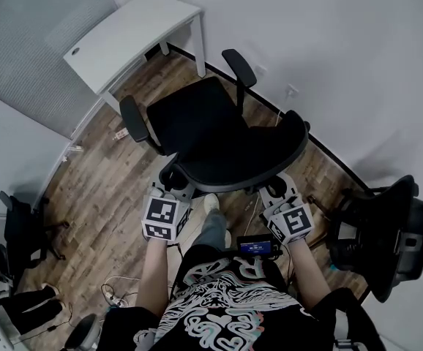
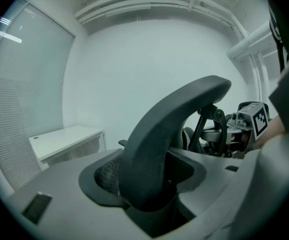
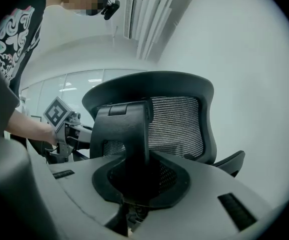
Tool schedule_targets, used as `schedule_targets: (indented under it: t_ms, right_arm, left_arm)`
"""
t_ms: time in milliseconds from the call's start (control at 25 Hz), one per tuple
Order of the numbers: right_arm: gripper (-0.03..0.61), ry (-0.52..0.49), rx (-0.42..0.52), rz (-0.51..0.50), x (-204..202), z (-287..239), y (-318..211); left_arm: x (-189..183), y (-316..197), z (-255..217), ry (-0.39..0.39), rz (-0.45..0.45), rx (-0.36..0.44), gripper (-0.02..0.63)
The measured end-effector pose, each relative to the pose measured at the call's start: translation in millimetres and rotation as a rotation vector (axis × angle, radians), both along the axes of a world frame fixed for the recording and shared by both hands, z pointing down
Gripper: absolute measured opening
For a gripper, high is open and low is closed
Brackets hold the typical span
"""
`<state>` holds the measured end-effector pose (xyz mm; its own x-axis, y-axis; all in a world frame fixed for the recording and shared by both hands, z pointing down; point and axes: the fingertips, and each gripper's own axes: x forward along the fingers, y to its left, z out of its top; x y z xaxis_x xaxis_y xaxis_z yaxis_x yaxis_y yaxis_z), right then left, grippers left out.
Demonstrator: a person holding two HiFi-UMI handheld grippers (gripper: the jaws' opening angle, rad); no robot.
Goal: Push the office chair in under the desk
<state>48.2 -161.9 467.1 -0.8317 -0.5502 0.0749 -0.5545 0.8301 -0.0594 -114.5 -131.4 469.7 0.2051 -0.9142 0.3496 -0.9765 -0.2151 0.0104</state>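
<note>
A black office chair (image 1: 197, 123) stands on the wood floor, its seat facing the white desk (image 1: 131, 31) at the far left. Its mesh backrest (image 1: 248, 159) is toward me. My left gripper (image 1: 169, 187) is at the backrest's left end; in the left gripper view the curved rim (image 2: 169, 129) runs between the jaws (image 2: 149, 204), which are closed on it. My right gripper (image 1: 276, 190) is at the right end. In the right gripper view its jaws (image 3: 134, 204) clamp a black upright bar (image 3: 127, 134) of the backrest frame.
A second black chair (image 1: 387, 225) stands close at my right, against the wall. Another dark chair (image 1: 21, 229) is at the left. Cables (image 1: 116, 287) lie on the floor near my feet. A grey blind (image 1: 28, 42) lines the wall by the desk.
</note>
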Motion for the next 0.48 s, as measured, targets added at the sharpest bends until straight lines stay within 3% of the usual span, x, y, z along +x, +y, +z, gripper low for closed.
schedule_targets:
  t_ms: [480]
  right_arm:
    - [0.084, -0.011, 0.013, -0.010, -8, -1, -22]
  left_arm:
    - [-8, -19, -1, 0.006, -0.017, 0.000, 0.255]
